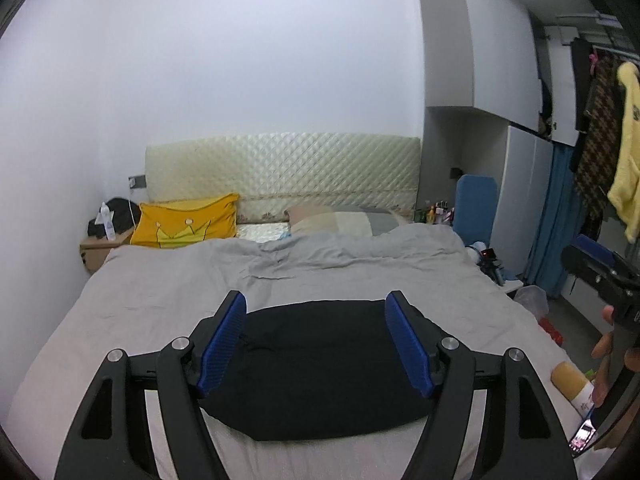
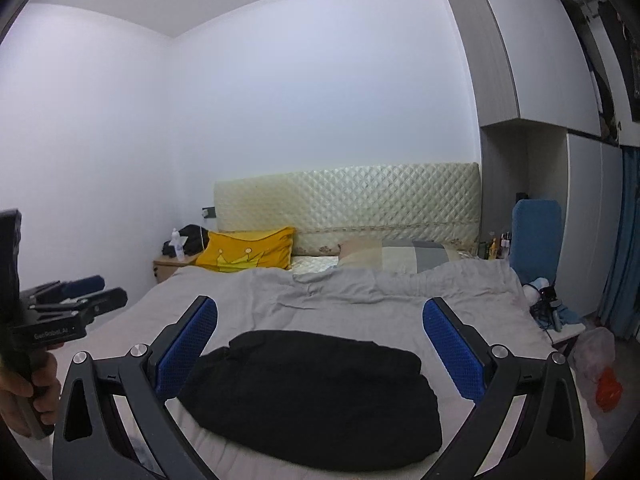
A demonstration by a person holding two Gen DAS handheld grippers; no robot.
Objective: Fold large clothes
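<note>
On the grey bedspread, near the foot of the bed, I see the black garment lying folded into a compact bundle, flat and with nothing touching it. My left gripper is held above it with its blue pads spread wide apart; nothing sits between them, so I note it as released and empty. My right gripper looks the same from its own camera: blue pads well apart, raised over the bundle, gripping nothing. In the right wrist view the black garment fills the gap between the fingers only by line of sight; the cloth rests on the bed below them. At the left edge of that view I see a hand around the handle of the left gripper. In the left wrist view a hand on the right gripper's handle shows at the right edge. Farther back: a yellow pillow with a crown print leans by the quilted headboard, a grey-and-beige pillow beside it. Clothes hang at the far right, including a yellow garment.
</note>
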